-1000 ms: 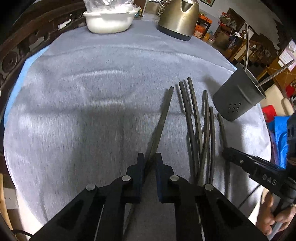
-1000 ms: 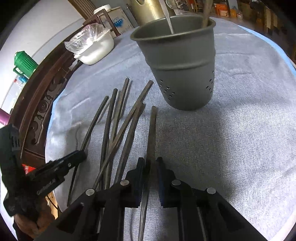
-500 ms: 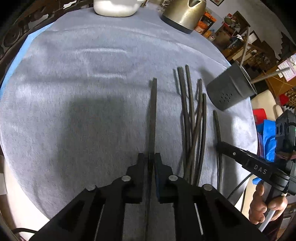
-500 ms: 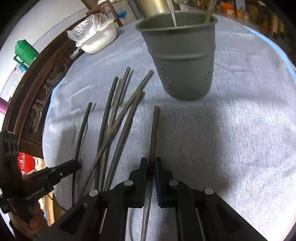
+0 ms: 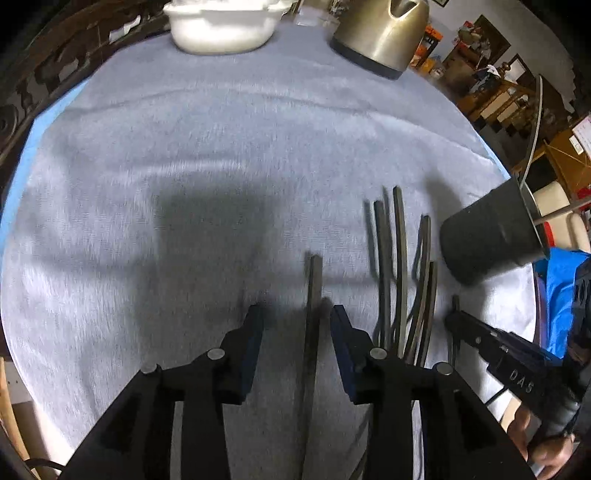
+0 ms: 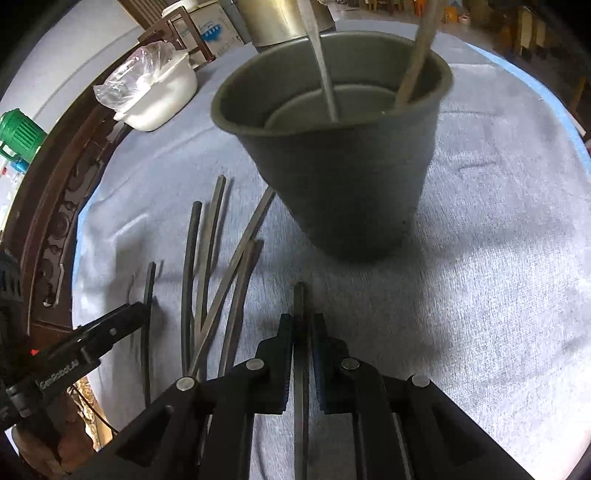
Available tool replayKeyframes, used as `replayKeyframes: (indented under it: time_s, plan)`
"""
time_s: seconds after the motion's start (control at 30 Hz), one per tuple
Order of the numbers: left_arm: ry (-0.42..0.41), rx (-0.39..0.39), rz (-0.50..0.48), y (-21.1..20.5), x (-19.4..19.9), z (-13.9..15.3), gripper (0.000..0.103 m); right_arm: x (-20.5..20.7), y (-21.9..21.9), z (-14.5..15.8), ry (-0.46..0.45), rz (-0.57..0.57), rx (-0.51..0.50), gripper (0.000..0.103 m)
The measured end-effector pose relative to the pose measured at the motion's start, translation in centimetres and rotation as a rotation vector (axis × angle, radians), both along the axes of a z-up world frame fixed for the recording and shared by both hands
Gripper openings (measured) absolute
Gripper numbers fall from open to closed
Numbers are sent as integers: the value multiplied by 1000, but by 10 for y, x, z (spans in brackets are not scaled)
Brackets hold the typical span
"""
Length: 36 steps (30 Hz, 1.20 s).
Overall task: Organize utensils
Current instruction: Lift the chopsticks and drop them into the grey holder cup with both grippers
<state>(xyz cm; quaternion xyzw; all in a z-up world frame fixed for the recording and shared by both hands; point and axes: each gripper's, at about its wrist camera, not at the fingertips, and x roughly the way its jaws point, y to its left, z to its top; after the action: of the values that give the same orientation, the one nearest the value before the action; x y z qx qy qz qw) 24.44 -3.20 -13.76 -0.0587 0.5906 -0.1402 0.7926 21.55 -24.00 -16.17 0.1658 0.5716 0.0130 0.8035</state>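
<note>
lived-in home dining spot, grey cloth (image 5: 221, 147) over the table, steel kettle (image 5: 384, 33) far side, carved wooden chair (image 6: 55, 206), cluttered shelves (image 5: 491, 96) behind

We see the white bowl (image 5: 221, 27) and kettle (image 5: 384, 33) cut off at the far edge; motion blur smears the holder (image 5: 491, 236), hiding its perforations

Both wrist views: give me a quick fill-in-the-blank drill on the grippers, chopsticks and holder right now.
1. The left gripper is ____, with one chopstick lying between its fingers.
2. The right gripper is shut on a ____.
3. The grey holder already contains ____ utensils.
4. The loose chopsticks lie on the holder's ____ side in the right wrist view.

Missing words: open; chopstick; two; left
</note>
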Motion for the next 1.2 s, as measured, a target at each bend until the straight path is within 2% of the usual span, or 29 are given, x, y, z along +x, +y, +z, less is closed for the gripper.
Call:
replayKeyframes:
  time_s: [0.13,0.2,0.27,0.37,0.47,0.53,0.87,0.97,1.1,1.2]
  plan:
    - [-3,36,-16,-9,5,-3,35,7,6,2,-4,22,-41,12]
    - [-13,57,-21,-12,8,-5,18,10,10,3,-18,42,-68,10]
    - [-2,39,-29,-14,11,-7,7,11,13,4,-23,58,-77,8]
    - [-9,30,-28,-15,12,-5,7,3,16,8,-42,75,-42,8]
    - [-36,-14,-11,-8,7,5,7,-7,15,24,-104,90,-22,8]
    - [-83,-40,-5,1,-3,22,7,-15,16,39,-167,104,-17,8]
    - [-477,-139,38,22,-55,130,6,-54,4,116,-500,122,22,7]
    - [-573,-152,40,15,-66,150,6,-67,-1,136,-597,111,39,7]
    - [-672,-176,48,15,-80,174,6,-85,-8,160,-710,88,30,6]
    - [-715,-207,54,12,-87,189,6,-94,-13,175,-782,54,16,6]
